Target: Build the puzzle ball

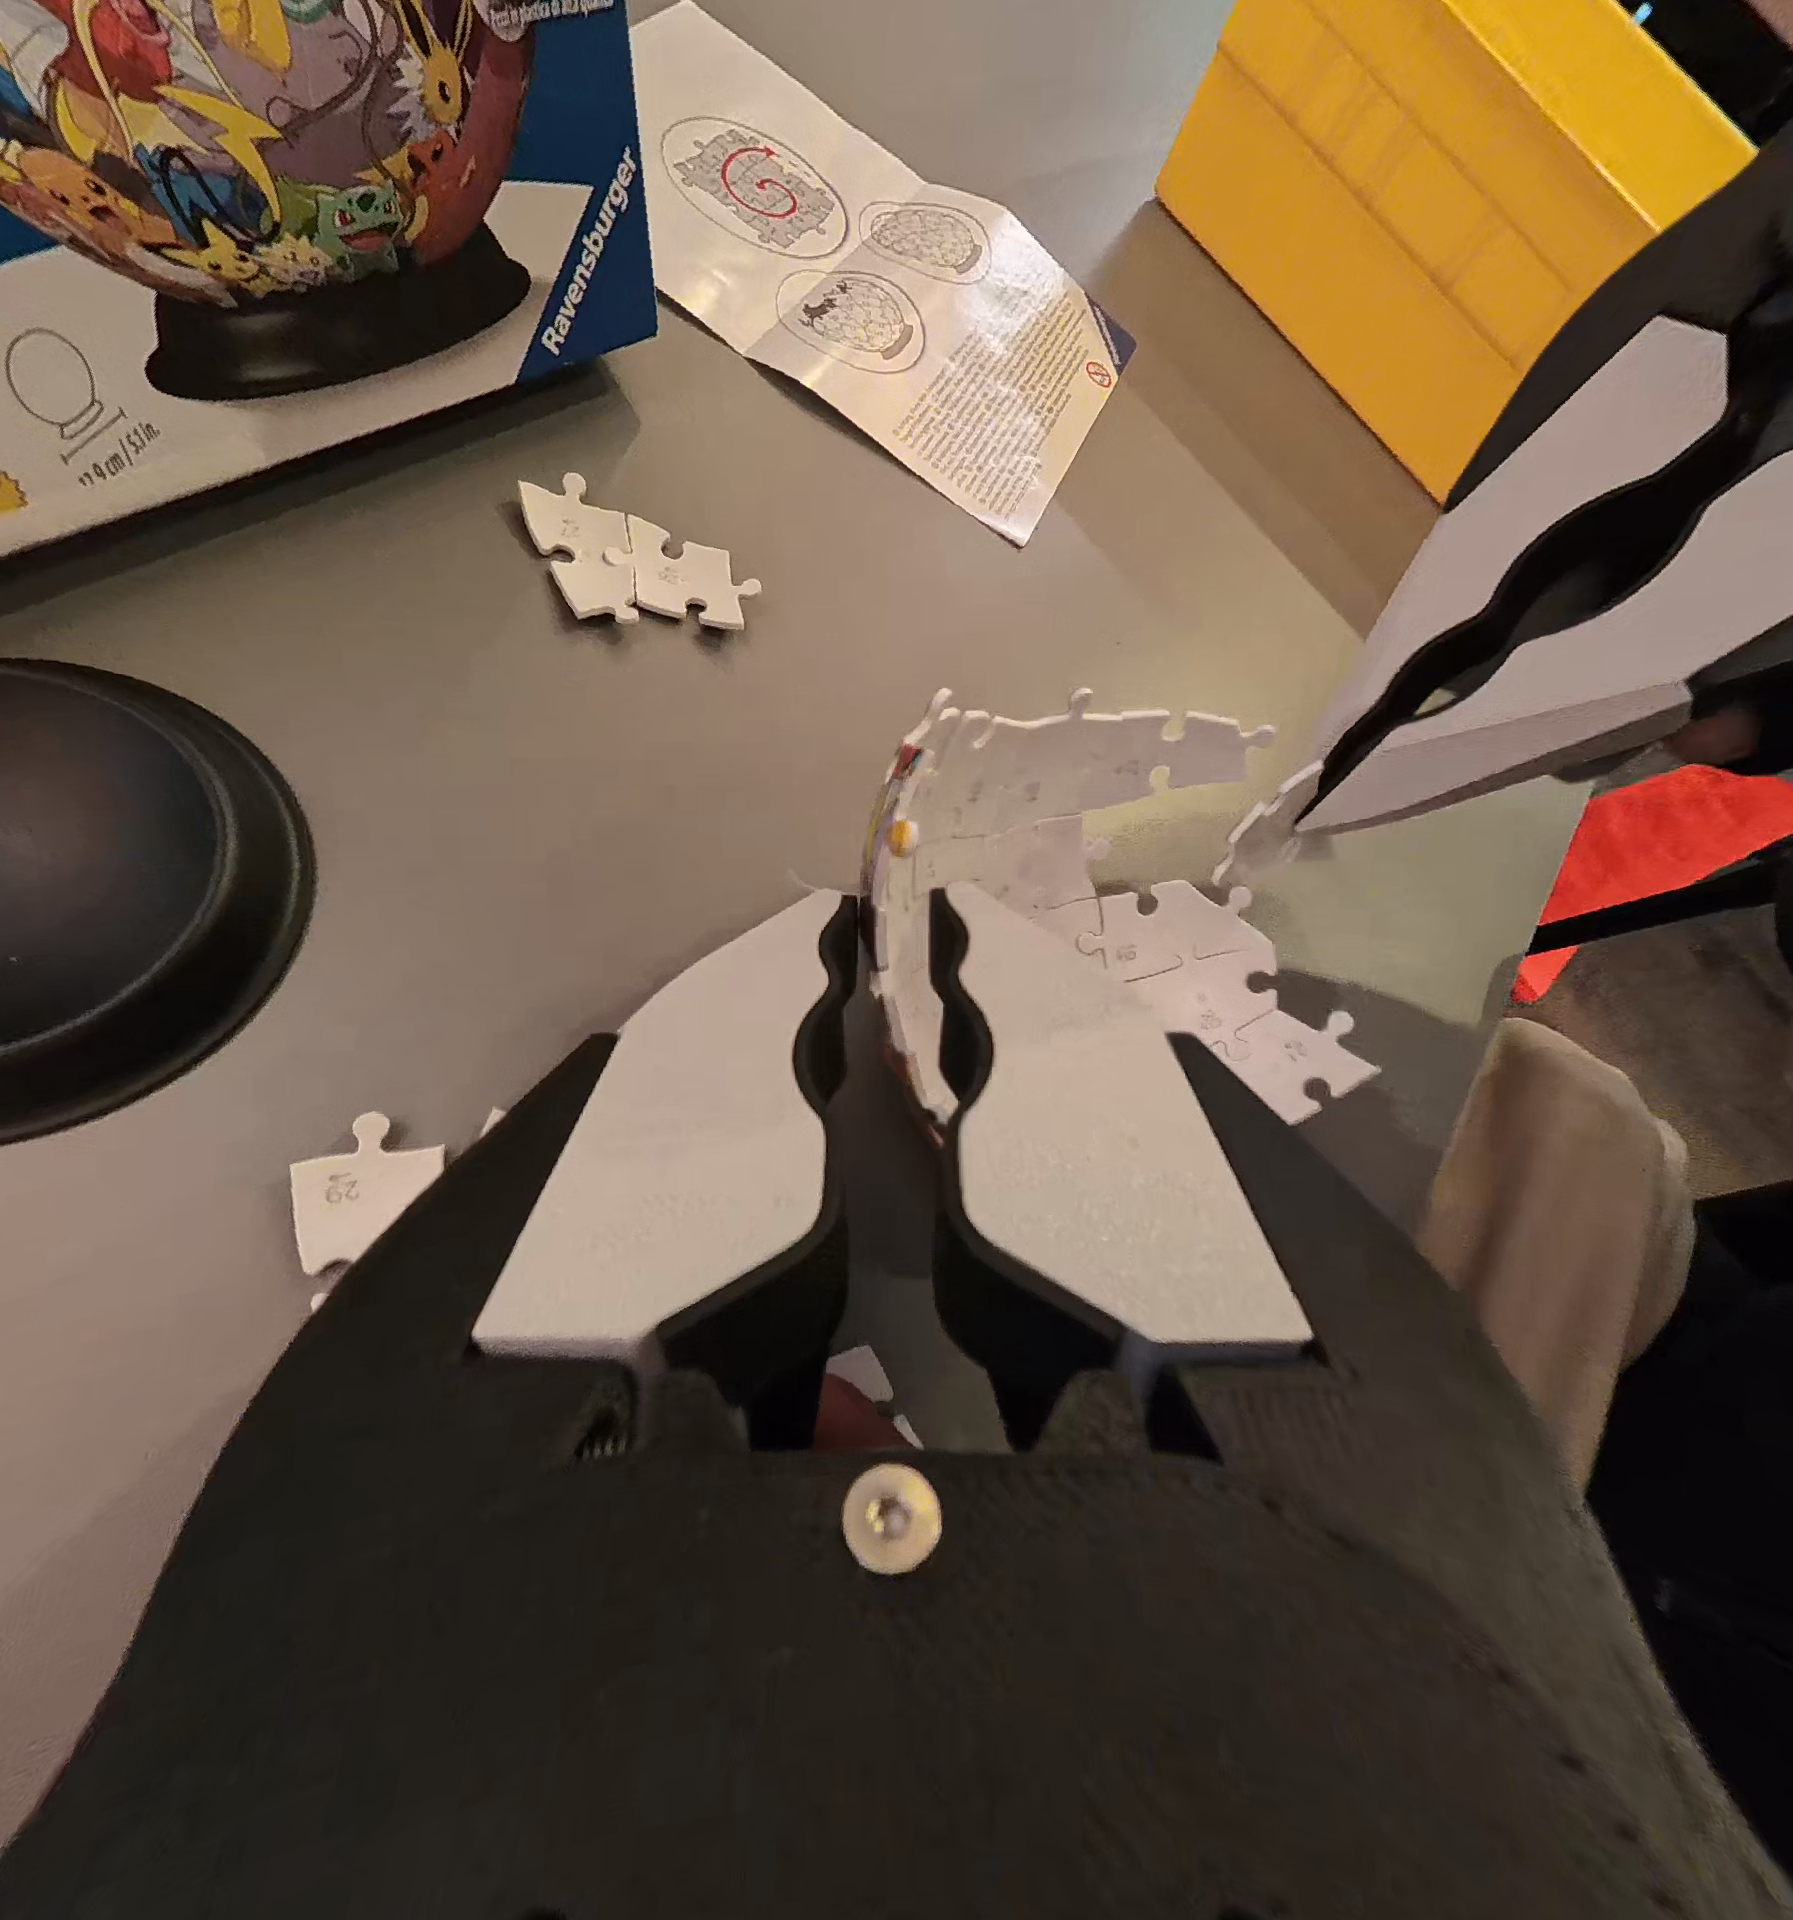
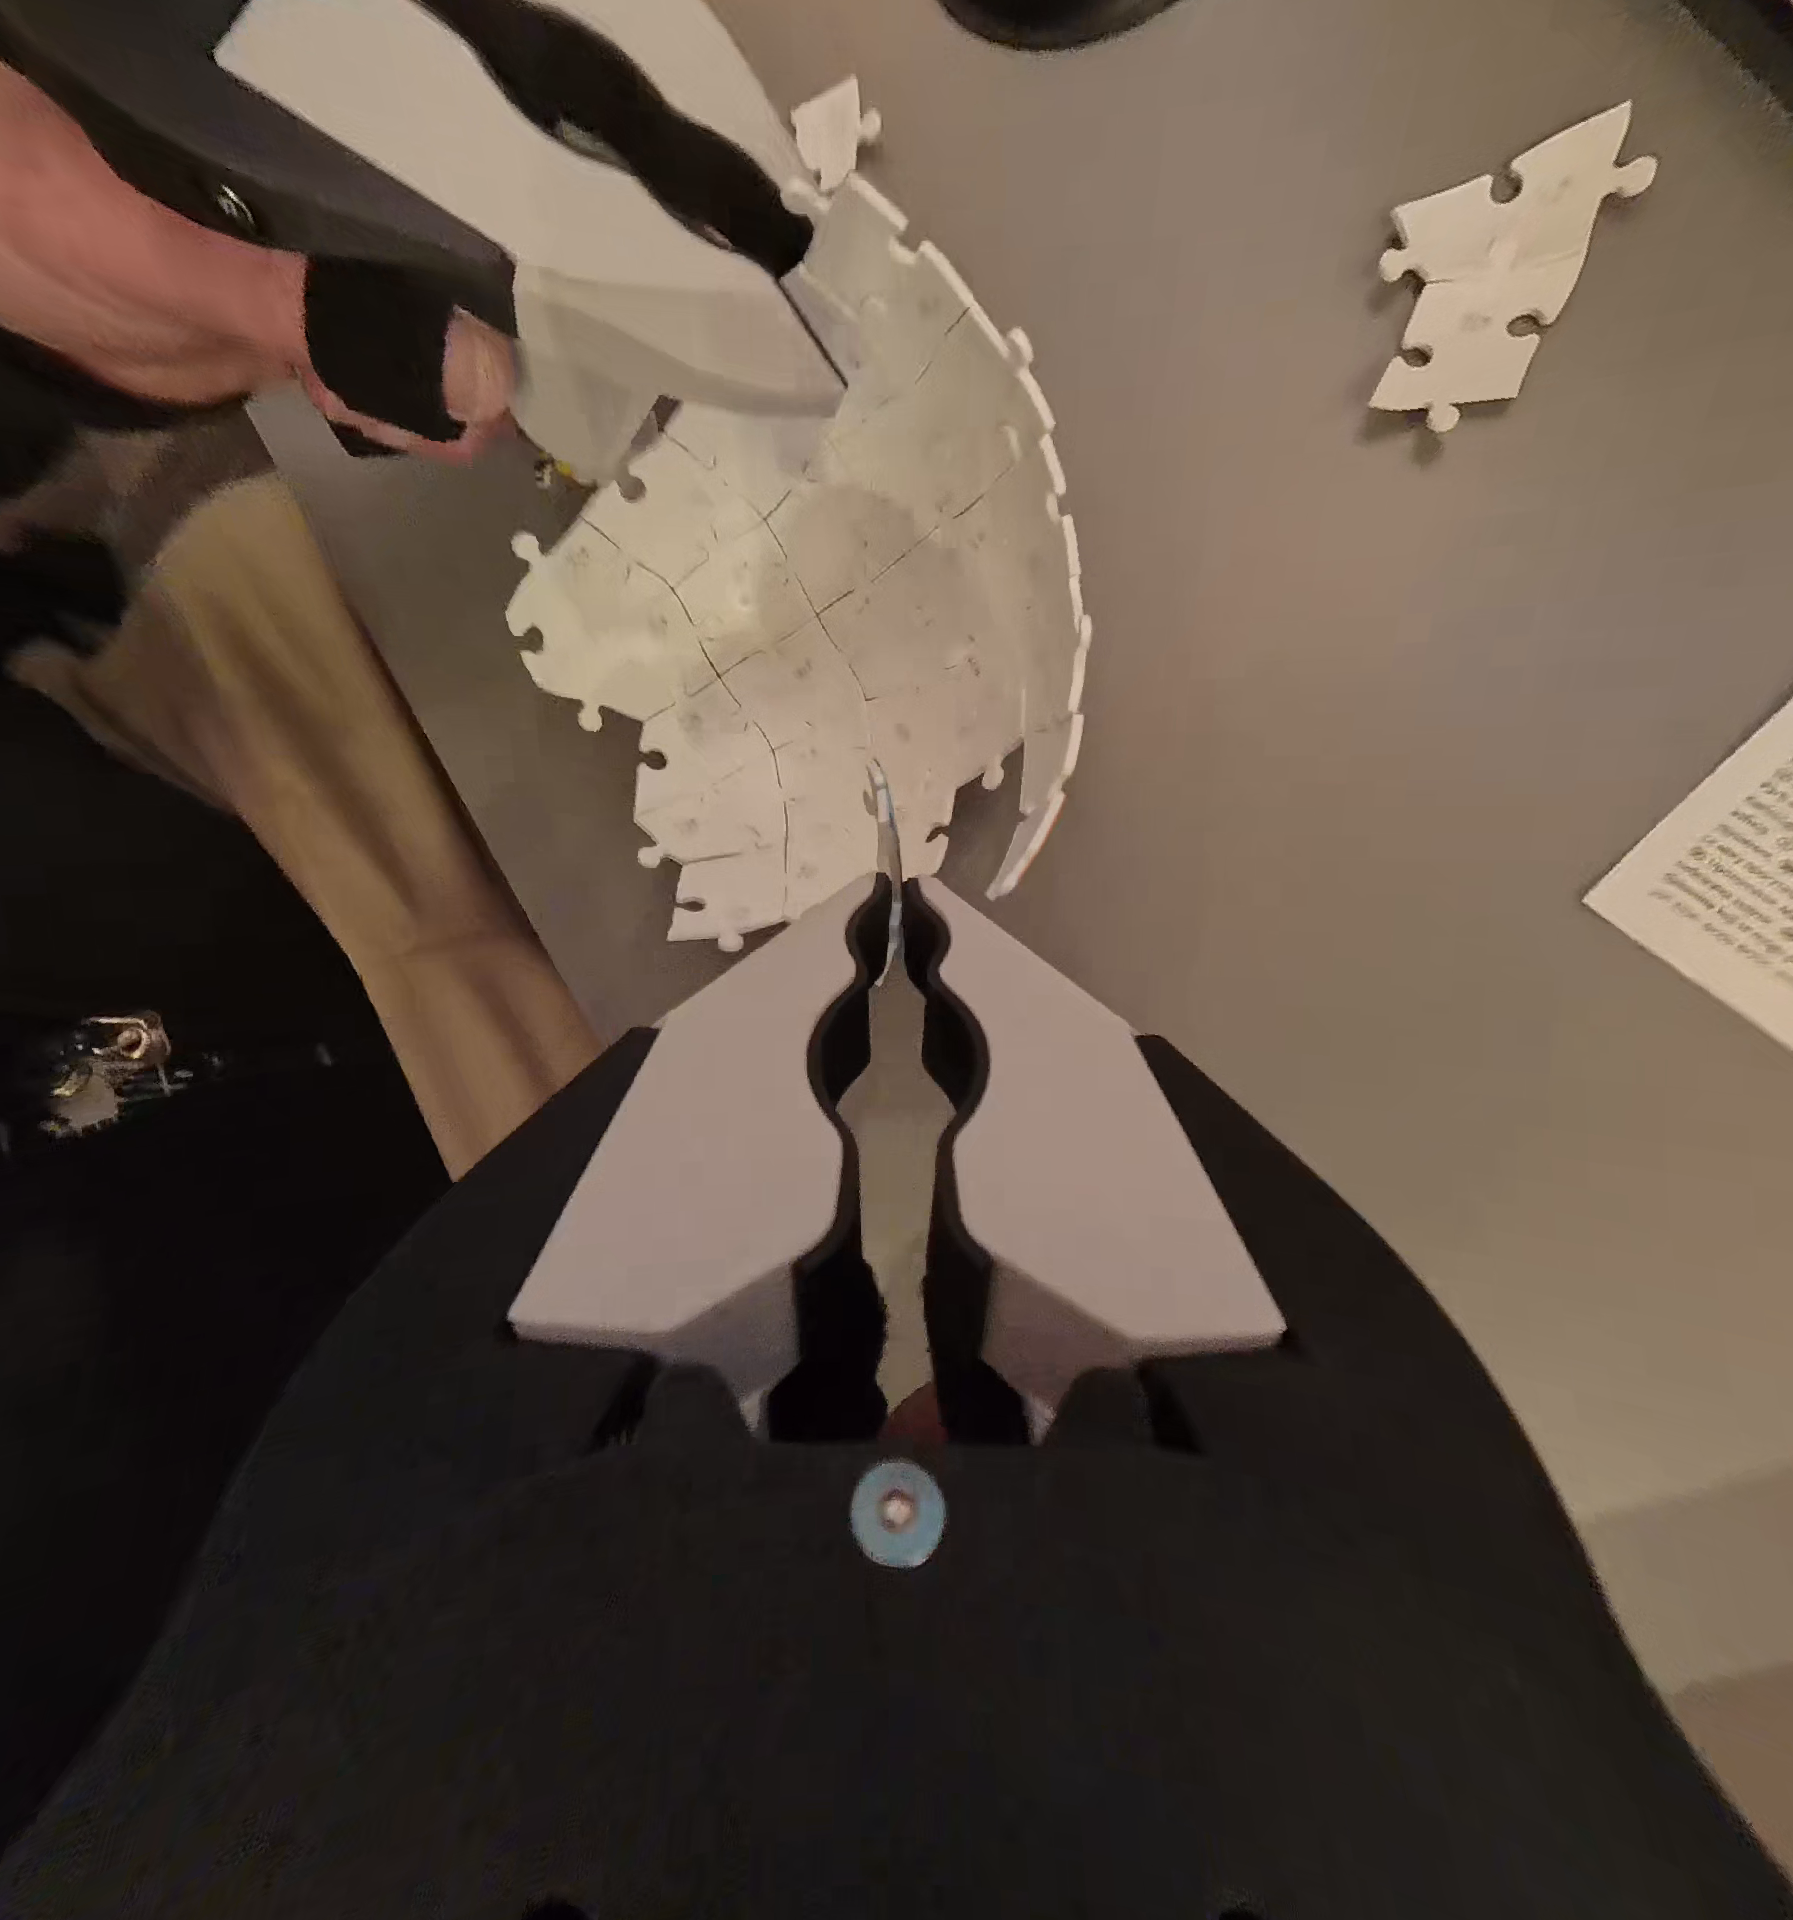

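A partly built puzzle ball shell (image 2: 819, 623), white inner side showing, is held in the air above the grey table (image 2: 1339, 727). My left gripper (image 1: 892, 920) is shut on the shell's edge (image 1: 1027, 790); it also shows in the right wrist view (image 2: 804, 255) at the upper left. My right gripper (image 2: 897, 899) is shut on a single puzzle piece (image 2: 884, 821), seen edge-on, whose far end touches the shell's near rim. In the left wrist view the right gripper (image 1: 1302, 816) comes in from the right with that piece (image 1: 1256, 842) at the shell's rim.
On the table are the puzzle box (image 1: 248, 208), a folded instruction leaflet (image 1: 923, 312), a black round stand (image 1: 92, 904), a small group of joined pieces (image 1: 632, 561), a loose piece (image 1: 352, 1184) and a yellow box (image 1: 1443, 208). A person's hand (image 2: 144, 281) holds the left gripper. Tip to tip, the grippers are about 10 cm apart.
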A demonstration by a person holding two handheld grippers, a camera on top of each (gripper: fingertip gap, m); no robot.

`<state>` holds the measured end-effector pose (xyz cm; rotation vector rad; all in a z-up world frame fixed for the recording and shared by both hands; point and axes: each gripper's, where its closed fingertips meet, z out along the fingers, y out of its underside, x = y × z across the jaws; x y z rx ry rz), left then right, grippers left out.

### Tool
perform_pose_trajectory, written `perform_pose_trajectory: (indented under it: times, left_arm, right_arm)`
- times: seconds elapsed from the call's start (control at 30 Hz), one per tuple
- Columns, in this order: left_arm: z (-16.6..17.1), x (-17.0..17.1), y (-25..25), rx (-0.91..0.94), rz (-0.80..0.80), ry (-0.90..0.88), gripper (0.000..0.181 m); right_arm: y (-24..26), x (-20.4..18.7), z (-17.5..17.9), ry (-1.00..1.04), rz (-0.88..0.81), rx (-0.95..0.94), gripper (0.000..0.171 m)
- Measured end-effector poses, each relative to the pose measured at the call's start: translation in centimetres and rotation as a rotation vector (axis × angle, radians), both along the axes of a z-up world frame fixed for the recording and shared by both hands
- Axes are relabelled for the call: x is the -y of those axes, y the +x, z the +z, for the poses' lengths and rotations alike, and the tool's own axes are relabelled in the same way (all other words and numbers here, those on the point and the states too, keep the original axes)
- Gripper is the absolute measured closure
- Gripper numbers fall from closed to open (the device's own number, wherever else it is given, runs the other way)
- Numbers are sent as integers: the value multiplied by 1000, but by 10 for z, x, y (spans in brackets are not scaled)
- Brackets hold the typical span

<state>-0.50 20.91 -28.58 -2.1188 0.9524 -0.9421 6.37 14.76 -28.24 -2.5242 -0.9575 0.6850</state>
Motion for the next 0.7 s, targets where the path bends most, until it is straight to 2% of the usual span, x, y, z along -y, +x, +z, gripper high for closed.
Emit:
perform_pose_trajectory:
  times: [0.03,0.2,0.7]
  left_arm:
    - [1,0,2,-11,-7,10,169]
    - [4,-8,7,-102,-37,86,179]
    - [10,-7,31,-283,-178,247,179]
  right_arm:
    - [-2,1,0,-13,14,1,171]
    - [-4,4,-7,-49,31,17,171]
    - [9,11,-23,-116,15,66,171]
